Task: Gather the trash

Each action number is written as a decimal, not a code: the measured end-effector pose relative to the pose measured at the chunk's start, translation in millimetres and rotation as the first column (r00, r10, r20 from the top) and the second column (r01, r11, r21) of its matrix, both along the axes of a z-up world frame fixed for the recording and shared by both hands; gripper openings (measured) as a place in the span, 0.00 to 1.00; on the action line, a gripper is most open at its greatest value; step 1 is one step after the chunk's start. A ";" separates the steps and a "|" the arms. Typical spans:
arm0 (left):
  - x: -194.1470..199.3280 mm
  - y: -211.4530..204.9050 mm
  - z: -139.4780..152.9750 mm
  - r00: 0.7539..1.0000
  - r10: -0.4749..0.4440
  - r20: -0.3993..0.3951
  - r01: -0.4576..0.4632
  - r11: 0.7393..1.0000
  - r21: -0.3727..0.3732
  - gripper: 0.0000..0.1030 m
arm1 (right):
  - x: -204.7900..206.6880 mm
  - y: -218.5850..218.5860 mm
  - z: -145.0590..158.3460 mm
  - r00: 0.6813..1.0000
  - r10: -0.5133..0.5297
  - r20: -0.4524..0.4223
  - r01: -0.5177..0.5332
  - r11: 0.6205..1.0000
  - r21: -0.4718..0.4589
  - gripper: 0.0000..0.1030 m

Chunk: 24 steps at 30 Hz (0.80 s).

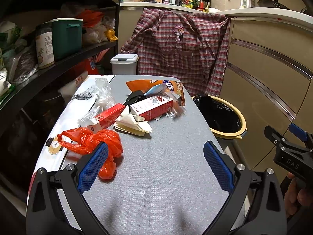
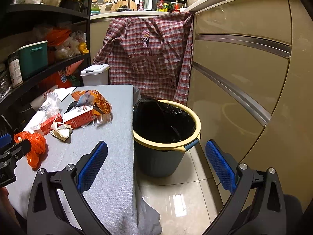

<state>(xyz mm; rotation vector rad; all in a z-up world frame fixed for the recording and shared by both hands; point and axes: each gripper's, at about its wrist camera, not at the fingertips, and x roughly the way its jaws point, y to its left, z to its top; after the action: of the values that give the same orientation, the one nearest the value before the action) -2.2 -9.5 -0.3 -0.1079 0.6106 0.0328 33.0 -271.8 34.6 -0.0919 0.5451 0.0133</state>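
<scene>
— Where is the trash?
— Mid-frame on the grey table point(image 1: 166, 156): a red carton point(image 1: 151, 105), tissues point(image 1: 133, 124), and an orange bag point(image 1: 93, 140) lower left.
— And the grippers?
— The left gripper point(image 1: 155, 165) and right gripper point(image 2: 156, 165) are both spread wide, empty. The lined bin point(image 2: 166, 135) sits centre, beside the table.

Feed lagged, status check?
Both tongs open, empty. Left tongs beside orange bag; bin off table's right edge. Path clear.
</scene>
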 end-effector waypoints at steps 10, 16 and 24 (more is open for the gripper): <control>0.2 -1.8 -0.1 1.000 0.000 0.001 0.000 1.000 0.001 0.92 | -1.6 -1.7 0.4 1.000 0.000 0.011 0.000 1.000 -0.001 0.95; 0.3 -3.3 0.3 1.000 0.000 0.002 0.000 1.000 0.000 0.91 | -2.1 -3.3 1.7 1.000 -0.001 0.017 0.001 1.000 -0.004 0.95; 0.8 -4.1 0.5 1.000 0.001 0.001 -0.001 1.000 -0.001 0.91 | -2.0 -4.3 2.7 1.000 0.001 0.017 -0.001 1.000 -0.005 0.95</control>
<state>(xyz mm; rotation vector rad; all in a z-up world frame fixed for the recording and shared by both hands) -1.4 -13.6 0.3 -0.1087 0.6092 0.0333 31.0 -276.1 37.3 -0.0965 0.5279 0.0119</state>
